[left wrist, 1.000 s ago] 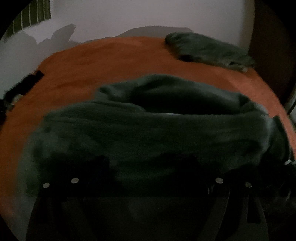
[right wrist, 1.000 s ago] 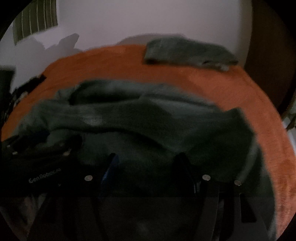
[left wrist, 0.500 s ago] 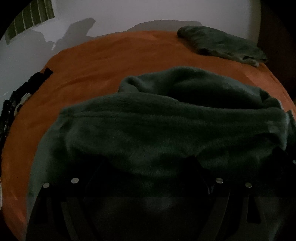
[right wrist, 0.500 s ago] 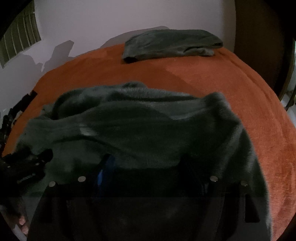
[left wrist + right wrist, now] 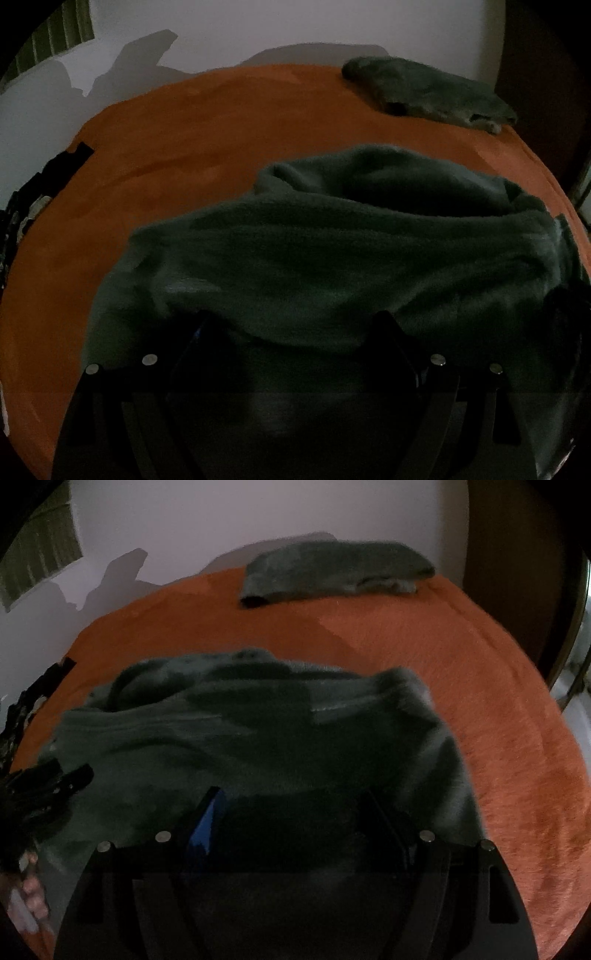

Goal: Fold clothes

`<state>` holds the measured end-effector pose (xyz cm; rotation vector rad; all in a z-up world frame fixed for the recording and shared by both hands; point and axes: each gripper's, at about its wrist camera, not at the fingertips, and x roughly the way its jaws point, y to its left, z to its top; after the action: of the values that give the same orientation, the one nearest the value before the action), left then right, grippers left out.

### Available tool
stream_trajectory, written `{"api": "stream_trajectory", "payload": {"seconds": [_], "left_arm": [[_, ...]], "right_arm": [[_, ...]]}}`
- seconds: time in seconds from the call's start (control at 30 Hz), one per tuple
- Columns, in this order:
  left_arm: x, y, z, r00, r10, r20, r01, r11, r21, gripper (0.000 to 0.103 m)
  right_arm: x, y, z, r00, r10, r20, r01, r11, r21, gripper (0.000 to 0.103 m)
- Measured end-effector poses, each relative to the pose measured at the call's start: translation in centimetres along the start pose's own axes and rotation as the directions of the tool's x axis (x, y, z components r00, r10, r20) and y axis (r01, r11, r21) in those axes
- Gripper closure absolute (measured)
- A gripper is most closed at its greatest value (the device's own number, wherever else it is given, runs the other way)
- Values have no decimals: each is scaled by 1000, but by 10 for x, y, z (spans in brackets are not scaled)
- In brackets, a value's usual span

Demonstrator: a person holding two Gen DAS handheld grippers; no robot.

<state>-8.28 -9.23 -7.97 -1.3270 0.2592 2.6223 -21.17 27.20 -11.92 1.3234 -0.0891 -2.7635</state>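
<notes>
A fuzzy dark green fleece garment (image 5: pixel 332 258) lies bunched up on an orange bedspread (image 5: pixel 184 147). It is near the front edge of the bedspread, and its near side hangs over both grippers.

The left gripper (image 5: pixel 291 325) sits under the near edge of the green garment. Its two black fingers (image 5: pixel 388 332) stand apart, and the cloth drapes over their tips and dips between them. It is too dark to tell if they pinch the cloth.

The right gripper (image 5: pixel 288 805) is also tucked under the near edge of the garment (image 5: pixel 258 738). Its fingers (image 5: pixel 210 819) are spread wide, one with a blue pad, and the fleece covers the tips.

In the right wrist view, the left gripper (image 5: pixel 48 786) shows at the garment's left edge, with a person's hand (image 5: pixel 29 897) below it.

A second green garment, folded (image 5: pixel 332 572), rests at the far side of the bedspread (image 5: pixel 480 701), well apart from the first one, by a pale wall (image 5: pixel 258 517).
</notes>
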Motion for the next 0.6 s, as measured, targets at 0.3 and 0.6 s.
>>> {"api": "stream_trajectory", "payload": {"seconds": [0.3,0.6], "left_arm": [[4,33,-4,1000,19,5,-19,1000,-23,13],[-3,56,-1,1000,-20,15,20,1000,-2,4]], "right_arm": [[3,-23,-9,1000,23,-8,-23,1000,3,26],[-3,-50,-11,997,76,-12,-76,996,47,25]]}}
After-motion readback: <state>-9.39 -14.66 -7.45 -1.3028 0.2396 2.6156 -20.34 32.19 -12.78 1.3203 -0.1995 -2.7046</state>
